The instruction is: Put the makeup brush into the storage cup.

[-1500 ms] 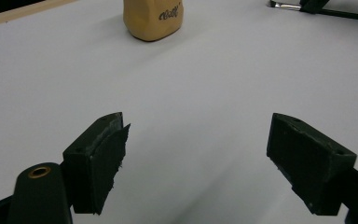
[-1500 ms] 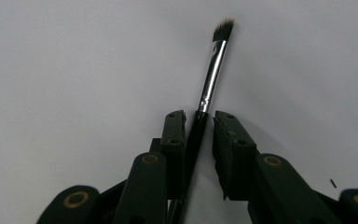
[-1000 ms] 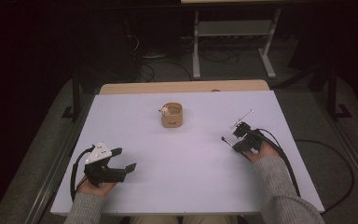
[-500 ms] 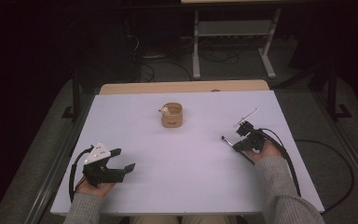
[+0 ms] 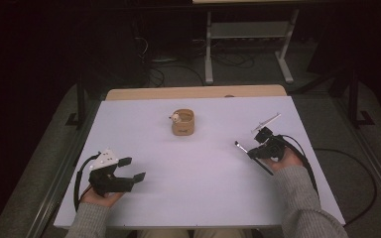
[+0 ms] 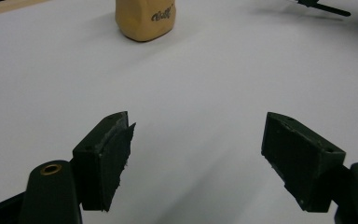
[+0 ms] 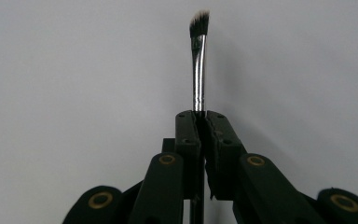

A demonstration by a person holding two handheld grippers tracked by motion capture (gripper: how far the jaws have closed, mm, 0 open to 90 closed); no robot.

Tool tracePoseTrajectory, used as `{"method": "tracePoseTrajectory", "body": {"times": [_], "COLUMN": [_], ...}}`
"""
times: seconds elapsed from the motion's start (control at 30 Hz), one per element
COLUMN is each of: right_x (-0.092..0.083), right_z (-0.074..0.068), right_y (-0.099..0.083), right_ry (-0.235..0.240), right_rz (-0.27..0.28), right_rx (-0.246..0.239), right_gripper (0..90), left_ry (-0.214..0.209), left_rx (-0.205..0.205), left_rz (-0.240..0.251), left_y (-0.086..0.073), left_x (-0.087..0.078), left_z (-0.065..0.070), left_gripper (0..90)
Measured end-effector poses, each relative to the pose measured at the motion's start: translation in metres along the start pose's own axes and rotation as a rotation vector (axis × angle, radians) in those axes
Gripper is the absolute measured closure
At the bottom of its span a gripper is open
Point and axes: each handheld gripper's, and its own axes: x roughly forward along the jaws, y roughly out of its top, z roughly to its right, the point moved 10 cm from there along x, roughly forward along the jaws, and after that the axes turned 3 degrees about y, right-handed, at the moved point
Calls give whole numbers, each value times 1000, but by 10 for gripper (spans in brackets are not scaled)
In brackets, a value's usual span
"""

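A person's left hand holds my left gripper point(image 5: 132, 169) low at the table's near left, open, with nothing between the pads; its jaws have just been closing a little. In the left gripper view both pads point(image 6: 113, 156) stand wide apart over bare white tabletop. My right gripper point(image 5: 254, 151) at the right is shut on a thin make-up brush point(image 5: 243, 147), bristles pointing left. In the right gripper view the brush point(image 7: 198, 60) sticks straight out of the closed gripper point(image 7: 203, 116), with a silver ferrule and a dark angled tip. A small wooden cup point(image 5: 183, 123) stands mid-table, farther back.
The white table point(image 5: 198, 198) has a wooden strip point(image 5: 193, 92) along its far edge. The cup point(image 6: 145, 18) shows ahead of the left gripper, with the brush point(image 6: 324, 7) far right. Beyond the table stand metal frame legs point(image 5: 208, 49) and floor cables.
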Motion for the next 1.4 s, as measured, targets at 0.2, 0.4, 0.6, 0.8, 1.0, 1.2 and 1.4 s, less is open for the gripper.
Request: {"method": "tracePoseTrajectory", "body": {"times": [0.2,0.4,0.6,0.8,1.0,1.2,1.4], "right_x": [-10,-20,-28,-32,-34,-35,-37], "right_z": [-5,-11,-19,-26,-37,-50,-62], "right_y": [3,7,9,10,13,16,20], "right_ry": [27,50,54,71,90,127,158], "right_rz": [46,100,132,149,175,200,214], "right_rx": [-11,-34,-58,-76,-100,-128,-155], "right_gripper": [832,833,832,832,832,832,832], "left_ry": [-21,-43,-65,-89,-116,-140,-153], "left_rx": [13,38,45,59,80,96,109], "left_rz": [6,23,20,13,-2,-16,-21], "left_y": [13,29,41,50,57,61,68], "left_x": [5,8,12,20,26,32,33], "left_z": [5,13,17,24,33,41,47], "left_gripper": [240,247,249,250,252,257,264]}}
